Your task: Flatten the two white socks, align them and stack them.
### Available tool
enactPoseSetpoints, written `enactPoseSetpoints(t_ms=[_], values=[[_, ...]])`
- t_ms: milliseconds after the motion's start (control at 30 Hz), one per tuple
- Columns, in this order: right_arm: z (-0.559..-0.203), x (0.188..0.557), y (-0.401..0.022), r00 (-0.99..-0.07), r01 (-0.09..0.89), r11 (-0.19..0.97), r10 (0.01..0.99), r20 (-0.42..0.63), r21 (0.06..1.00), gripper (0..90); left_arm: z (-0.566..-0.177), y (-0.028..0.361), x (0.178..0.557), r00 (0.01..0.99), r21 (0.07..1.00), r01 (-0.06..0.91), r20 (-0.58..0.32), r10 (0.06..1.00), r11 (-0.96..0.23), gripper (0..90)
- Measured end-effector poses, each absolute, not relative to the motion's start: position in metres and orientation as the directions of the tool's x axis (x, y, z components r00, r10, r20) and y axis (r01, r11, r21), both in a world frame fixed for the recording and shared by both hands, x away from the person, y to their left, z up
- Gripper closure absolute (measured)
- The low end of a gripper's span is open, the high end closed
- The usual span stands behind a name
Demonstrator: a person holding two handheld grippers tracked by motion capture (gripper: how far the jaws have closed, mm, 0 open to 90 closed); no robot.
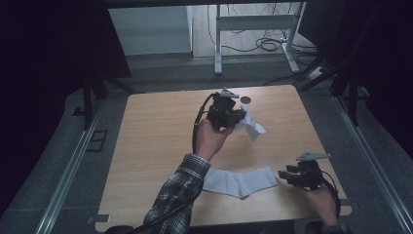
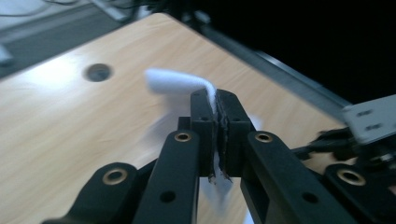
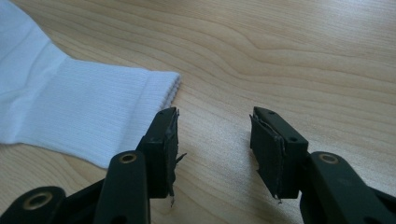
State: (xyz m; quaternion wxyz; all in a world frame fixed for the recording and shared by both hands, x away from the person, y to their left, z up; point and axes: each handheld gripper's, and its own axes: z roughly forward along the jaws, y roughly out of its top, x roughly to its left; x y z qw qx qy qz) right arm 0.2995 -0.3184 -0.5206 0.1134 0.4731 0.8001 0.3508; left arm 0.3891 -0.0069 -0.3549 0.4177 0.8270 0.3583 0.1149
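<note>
White sock point(image 1: 251, 126) hangs pinched tight in the left gripper point(image 1: 237, 117), up above the table point(image 1: 156, 126). Second sock point(image 1: 241, 181) lies flat by the right gripper point(image 1: 285, 175), jaws apart. Next, I think: grab its cuff.

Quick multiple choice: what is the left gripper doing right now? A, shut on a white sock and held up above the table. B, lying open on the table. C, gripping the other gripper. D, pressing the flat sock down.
A: the left gripper has its fingers pinched on the white sock, which hangs above the table.
</note>
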Motion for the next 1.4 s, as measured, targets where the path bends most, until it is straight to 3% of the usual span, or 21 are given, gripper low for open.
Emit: enactPoseSetpoints(t_ms=[100,200,267,300,367,533,700,1033,1233,1400], values=[[-0.521,0.300,-0.318,-0.533,0.671,0.315,0.834,0.141,0.672,50.6,-0.383,0.004,0.390,0.696,0.705,0.533,-0.051,0.717,-0.467,85.6],[-0.521,0.300,-0.318,-0.532,0.671,0.314,0.835,0.141,0.671,50.4,-0.426,0.015,0.390,0.683,0.646,0.582,-0.060,0.728,-0.493,85.1],[-0.521,0.300,-0.318,-0.530,0.671,0.311,0.836,0.142,0.674,50.2,-0.454,0.021,0.390,0.674,0.606,0.612,-0.064,0.736,-0.508,79.2],[-0.521,0.300,-0.319,-0.525,0.674,0.305,0.839,0.145,0.673,50.0,-0.465,0.024,0.389,0.669,0.588,0.621,-0.055,0.741,-0.517,69.9],[-0.521,0.300,-0.319,-0.524,0.675,0.304,0.839,0.146,0.672,50.0,-0.478,0.031,0.388,0.653,0.572,0.630,-0.024,0.757,-0.525,66.2],[-0.521,0.301,-0.319,-0.527,0.667,0.304,0.838,0.142,0.680,49.7,-0.473,0.059,0.388,0.609,0.628,0.632,-0.039,0.792,-0.454,48.3],[-0.520,0.301,-0.319,-0.528,0.667,0.307,0.838,0.139,0.679,49.7,-0.470,0.082,0.387,0.552,0.659,0.633,-0.014,0.834,-0.408,41.2],[-0.518,0.302,-0.319,-0.526,0.668,0.301,0.838,0.146,0.681,49.3,-0.515,0.101,0.389,0.496,0.616,0.676,0.026,0.868,-0.405,41.5],[-0.517,0.304,-0.318,-0.524,0.669,0.298,0.839,0.147,0.681,49.0,-0.523,0.108,0.390,0.456,0.633,0.654,0.108,0.884,-0.414,42.8],[-0.510,0.309,-0.314,-0.540,0.668,0.291,0.822,0.178,0.685,49.6,-0.521,0.116,0.388,0.457,0.678,0.638,0.049,0.888,-0.365,43.9]])
